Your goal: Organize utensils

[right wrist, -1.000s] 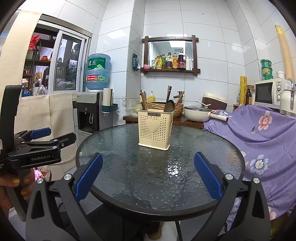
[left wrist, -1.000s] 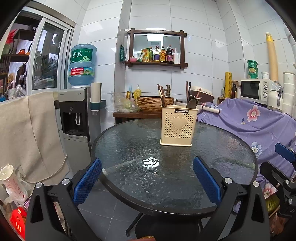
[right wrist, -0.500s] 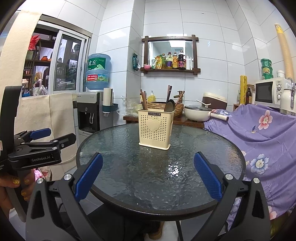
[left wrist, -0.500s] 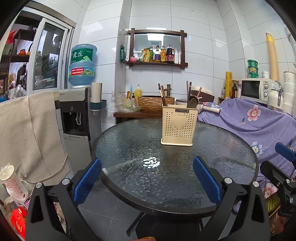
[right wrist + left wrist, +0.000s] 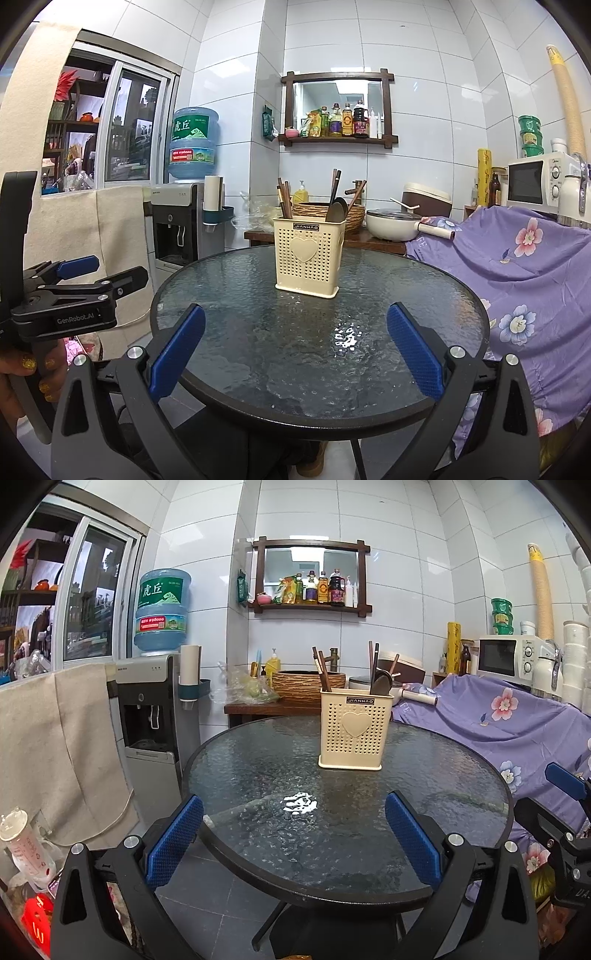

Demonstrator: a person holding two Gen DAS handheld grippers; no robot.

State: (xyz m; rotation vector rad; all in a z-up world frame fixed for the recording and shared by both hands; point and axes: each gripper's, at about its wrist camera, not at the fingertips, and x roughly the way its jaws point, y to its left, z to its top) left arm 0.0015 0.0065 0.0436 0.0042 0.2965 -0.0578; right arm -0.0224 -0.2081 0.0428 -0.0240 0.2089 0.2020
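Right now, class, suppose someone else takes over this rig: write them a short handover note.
Left tool: open, empty, at the near rim of the round dark glass table.
Right tool: open, empty, same edge.
Cream perforated plastic utensil holder stands upright on the table's far half, holding brown chopsticks and a dark spoon.
Done: no loose utensils visible on the glass.
Left: possibly nothing, or re-sorting inside the holder; its compartments can't be seen.

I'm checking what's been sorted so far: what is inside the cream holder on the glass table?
The cream holder has brown chopsticks on its left and dark spoons with more sticks on its right. Their lower ends are hidden by the holder's walls.
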